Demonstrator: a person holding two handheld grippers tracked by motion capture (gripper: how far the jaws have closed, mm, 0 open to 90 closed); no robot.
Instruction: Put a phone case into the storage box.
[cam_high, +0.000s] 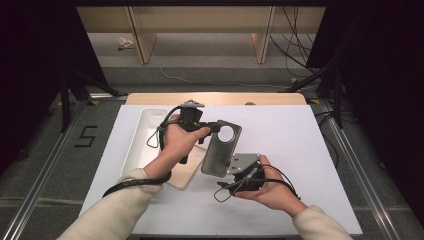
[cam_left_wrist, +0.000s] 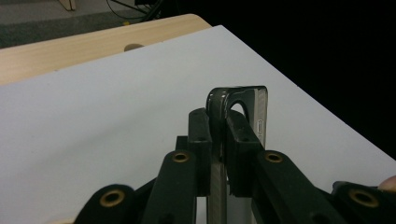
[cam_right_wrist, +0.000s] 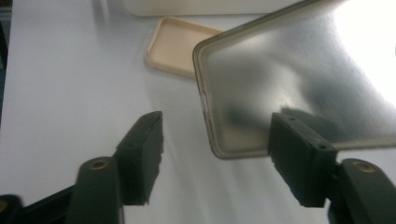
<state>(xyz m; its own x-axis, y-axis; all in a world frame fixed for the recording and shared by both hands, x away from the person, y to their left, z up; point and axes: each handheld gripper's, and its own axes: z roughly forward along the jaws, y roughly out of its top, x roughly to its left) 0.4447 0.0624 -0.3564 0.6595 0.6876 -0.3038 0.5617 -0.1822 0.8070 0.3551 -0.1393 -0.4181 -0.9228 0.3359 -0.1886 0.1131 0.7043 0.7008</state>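
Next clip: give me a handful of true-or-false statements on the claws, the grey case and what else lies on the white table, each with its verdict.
1. The left claw is clamped on the translucent grey phone case near its round camera cutout. True.
2. The right claw is shut on the grey case. False: its jaws stand apart, with the case's lower corner between them and neither pad pressing on it.
3. A beige phone case lies on the white table. True.
4. The grey case lies flat on the table. False: it is held up in the air.
5. The white rectangular tray is on the right of the table. False: in the high view it lies at the left.
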